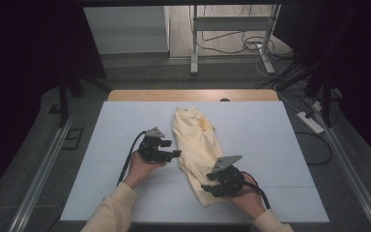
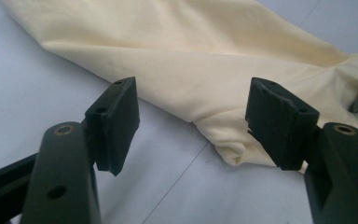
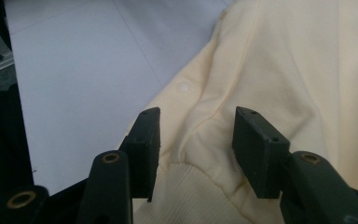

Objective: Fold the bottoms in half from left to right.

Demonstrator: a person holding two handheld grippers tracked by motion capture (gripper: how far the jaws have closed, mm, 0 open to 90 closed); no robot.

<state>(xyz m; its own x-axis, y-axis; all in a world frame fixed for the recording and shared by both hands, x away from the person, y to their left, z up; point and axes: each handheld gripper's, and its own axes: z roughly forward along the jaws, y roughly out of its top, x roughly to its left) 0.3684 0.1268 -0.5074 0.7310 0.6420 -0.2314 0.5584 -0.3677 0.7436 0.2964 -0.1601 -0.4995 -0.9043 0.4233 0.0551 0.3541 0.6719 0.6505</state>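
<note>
while both hands rest on the table: a pale yellow garment (image 1: 195, 147) lies lengthwise down the middle of the white table top (image 1: 280, 145), folded narrow
garment near end: its ribbed hem lies by the near edge, right of centre, with a small snap button (image 3: 183, 87) showing just above it
garment far end: reaches toward the wooden strip (image 1: 193, 94) at the far edge
left gripper (image 1: 174, 153): held low at the garment's left edge, jaws apart and holding nothing, a rounded fold of cloth just beyond and between them
right gripper (image 1: 208, 187): set over the near end of the garment, jaws apart, the cloth lying between them ungripped
sleeves: cream cuffs (image 1: 118, 203) come in from the near side
</note>
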